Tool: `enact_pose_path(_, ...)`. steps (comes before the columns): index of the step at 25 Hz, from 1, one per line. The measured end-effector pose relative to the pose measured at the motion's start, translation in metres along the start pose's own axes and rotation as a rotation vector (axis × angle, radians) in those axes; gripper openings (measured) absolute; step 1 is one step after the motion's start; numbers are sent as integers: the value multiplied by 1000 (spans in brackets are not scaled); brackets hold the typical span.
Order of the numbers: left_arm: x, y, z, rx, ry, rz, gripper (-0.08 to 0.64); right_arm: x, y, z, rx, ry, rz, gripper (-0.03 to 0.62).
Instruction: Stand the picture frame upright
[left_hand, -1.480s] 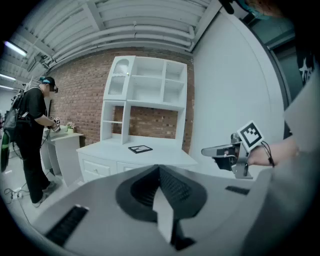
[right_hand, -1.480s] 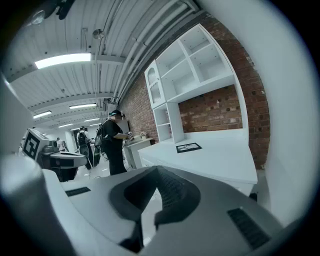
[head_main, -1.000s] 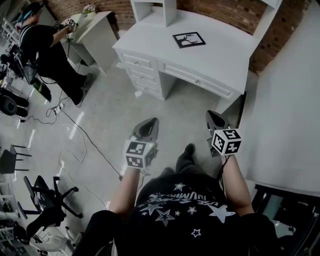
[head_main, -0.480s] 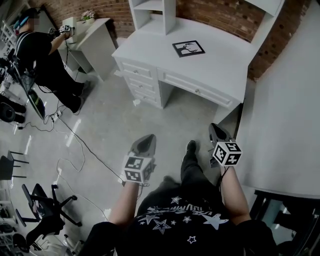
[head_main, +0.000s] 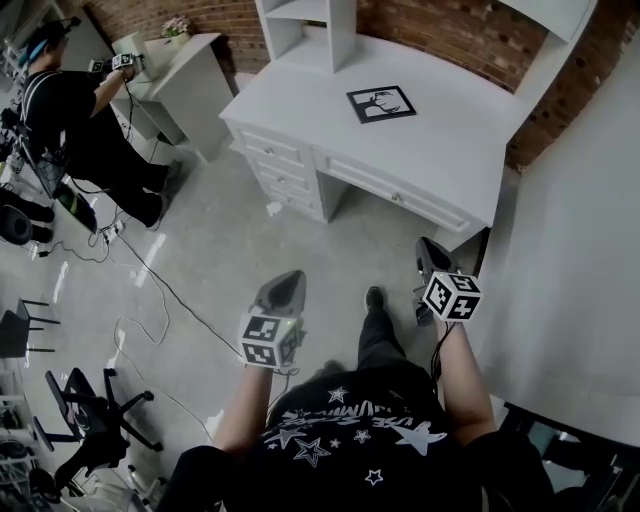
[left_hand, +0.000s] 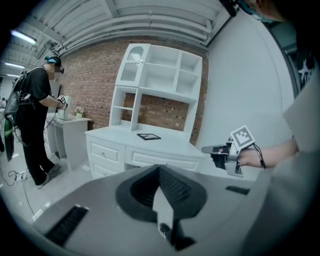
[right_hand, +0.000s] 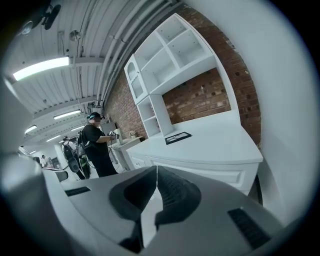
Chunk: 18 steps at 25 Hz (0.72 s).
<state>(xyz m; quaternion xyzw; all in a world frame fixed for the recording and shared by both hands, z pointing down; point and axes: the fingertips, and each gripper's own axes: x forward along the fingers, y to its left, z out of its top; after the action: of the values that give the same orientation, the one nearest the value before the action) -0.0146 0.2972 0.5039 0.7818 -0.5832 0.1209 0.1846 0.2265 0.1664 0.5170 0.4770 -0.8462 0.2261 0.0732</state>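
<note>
Stands on the grey floor (head_main: 230, 240), well apart from the white table (head_main: 450, 140), facing it. Holds the left tongs (head_main: 288, 283) low out front, jaws pressed together with nothing between them; holds the right tongs (head_main: 430, 250) alongside, near a white wall panel (head_main: 570, 250), jaws likewise together and empty. Both tongs pointed toward the table and slightly downward, marker cubes at the wrist end. On the table top, toward the back and near the foot of a white shelf unit (head_main: 335, 40): the picture frame (head_main: 381, 104), black-edged, lying flat, touched by neither tongs. Behind the table, a red brick wall (head_main: 440, 30). Drawers with small knobs along the table front. Off to the left, a second person (head_main: 75, 110) in dark clothes, standing at a smaller white side table (head_main: 190, 70) with a small pot of flowers (head_main: 178, 20) on it. Cables (head_main: 150, 270) trailing across the floor on that side, and a black office chair (head_main: 85, 420) at the lower left of the head view
</note>
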Motion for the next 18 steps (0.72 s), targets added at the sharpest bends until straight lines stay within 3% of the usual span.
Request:
enact_pose_path(14,118,33,72,-34,19,103,18,125,-83,79,61,50,40,17)
enact_pose_path(18,145,39,88,-37,27,137,18,149,-101,85,82,66,61,17)
